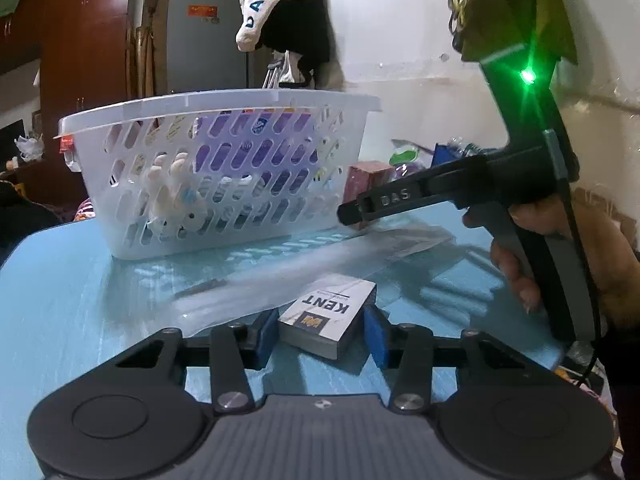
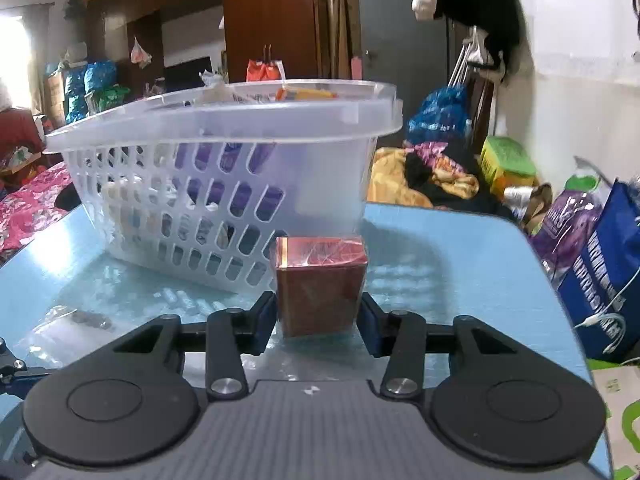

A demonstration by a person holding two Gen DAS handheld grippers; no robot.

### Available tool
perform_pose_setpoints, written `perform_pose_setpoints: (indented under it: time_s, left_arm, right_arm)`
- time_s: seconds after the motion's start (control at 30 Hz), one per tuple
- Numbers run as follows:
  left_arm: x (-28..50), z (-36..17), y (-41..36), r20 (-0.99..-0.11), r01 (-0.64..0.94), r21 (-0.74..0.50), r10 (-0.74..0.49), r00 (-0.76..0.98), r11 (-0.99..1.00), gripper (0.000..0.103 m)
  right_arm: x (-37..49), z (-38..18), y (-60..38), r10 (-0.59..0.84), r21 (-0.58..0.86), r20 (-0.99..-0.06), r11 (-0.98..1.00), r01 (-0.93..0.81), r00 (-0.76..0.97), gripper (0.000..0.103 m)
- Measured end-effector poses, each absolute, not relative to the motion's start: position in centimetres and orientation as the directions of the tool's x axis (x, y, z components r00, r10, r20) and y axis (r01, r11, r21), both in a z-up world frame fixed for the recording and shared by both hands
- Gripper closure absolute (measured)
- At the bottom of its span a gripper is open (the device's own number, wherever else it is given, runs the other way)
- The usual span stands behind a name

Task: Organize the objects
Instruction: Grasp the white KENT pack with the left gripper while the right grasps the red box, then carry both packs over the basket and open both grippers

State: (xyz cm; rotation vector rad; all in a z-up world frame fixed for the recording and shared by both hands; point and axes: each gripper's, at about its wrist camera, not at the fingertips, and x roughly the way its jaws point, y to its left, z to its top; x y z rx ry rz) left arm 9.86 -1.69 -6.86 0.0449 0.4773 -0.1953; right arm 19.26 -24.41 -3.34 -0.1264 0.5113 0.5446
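A white KENT box [image 1: 328, 316] lies flat on the blue table [image 1: 60, 300], between the blue pads of my left gripper [image 1: 322, 334]; the jaws stand open with a gap at each side. A red foil-wrapped box [image 2: 320, 284] stands upright on the table [image 2: 460, 248] between the pads of my right gripper [image 2: 318, 322]; the jaws are open and close to its sides. The white slotted basket [image 1: 216, 172] with several items inside stands behind both boxes, also in the right wrist view [image 2: 224, 184]. The right gripper [image 1: 460, 188] shows in the left wrist view, near the red box [image 1: 366, 180].
A clear plastic bag [image 1: 416, 240] lies on the table right of the basket. Another clear bag [image 2: 64, 320] lies at the left. Bags and clutter [image 2: 592, 240] crowd the table's right edge. A garment [image 1: 288, 12] hangs behind the basket.
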Motion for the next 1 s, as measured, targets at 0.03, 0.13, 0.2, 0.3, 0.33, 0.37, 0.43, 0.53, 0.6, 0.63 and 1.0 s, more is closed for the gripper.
perform_pose_setpoints:
  time_s: [0.03, 0.13, 0.2, 0.3, 0.33, 0.37, 0.43, 0.53, 0.6, 0.63, 1.0]
  left_arm:
    - [9.6, -7.0, -1.5, -0.452, 0.197, -0.001, -0.176, 0.875, 0.980, 0.054]
    - [8.6, -7.0, -1.2, -0.418, 0.207, 0.002, -0.187, 0.889, 0.978, 0.055]
    - [7.7, -6.7, -1.1, -0.389, 0.219, 0.003, -0.201, 0.899, 0.976, 0.055]
    - [6.2, -6.4, -1.3, -0.341, 0.236, 0.021, -0.215, 0.915, 0.972, 0.055]
    - [5.8, -6.3, -1.2, -0.332, 0.238, 0.023, -0.217, 0.918, 0.971, 0.055]
    - [5.4, -6.2, -1.1, -0.321, 0.243, 0.022, -0.223, 0.920, 0.970, 0.055]
    - [4.8, -5.8, -0.9, -0.301, 0.241, 0.022, -0.223, 0.927, 0.970, 0.055]
    - [4.5, -5.2, -0.3, -0.276, 0.228, 0.005, -0.218, 0.936, 0.974, 0.055]
    - [4.6, -5.0, 0.3, -0.264, 0.213, -0.009, -0.207, 0.942, 0.977, 0.055]
    - [4.6, -4.9, 0.5, -0.261, 0.207, -0.014, -0.204, 0.944, 0.978, 0.055]
    - [4.2, -1.7, 3.7, -0.166, 0.185, -0.072, -0.194, 0.967, 0.980, 0.055]
  right_arm:
    - [18.9, -3.2, -24.6, 0.464, 0.011, -0.488, 0.850, -0.527, 0.739, 0.056]
    - [17.9, -2.8, -25.2, 0.480, 0.012, -0.462, 0.844, -0.536, 0.746, 0.056]
    - [17.1, -2.5, -25.5, 0.496, 0.023, -0.445, 0.839, -0.544, 0.746, 0.056]
    - [15.7, -2.3, -25.6, 0.514, 0.025, -0.423, 0.830, -0.557, 0.746, 0.056]
    - [15.1, -2.1, -25.6, 0.521, 0.026, -0.415, 0.826, -0.563, 0.746, 0.056]
    - [14.7, -2.0, -25.7, 0.529, 0.028, -0.406, 0.822, -0.568, 0.745, 0.056]
    - [14.0, -1.8, -25.7, 0.536, 0.023, -0.389, 0.818, -0.574, 0.749, 0.056]
    - [13.5, -1.6, -25.6, 0.554, 0.033, -0.382, 0.808, -0.588, 0.740, 0.056]
    - [13.5, -1.6, -25.5, 0.567, 0.044, -0.384, 0.800, -0.599, 0.729, 0.056]
    - [13.4, -1.6, -25.4, 0.567, 0.041, -0.384, 0.799, -0.600, 0.729, 0.056]
    - [11.6, 0.9, -25.7, 0.646, 0.060, -0.329, 0.743, -0.667, 0.689, 0.057]
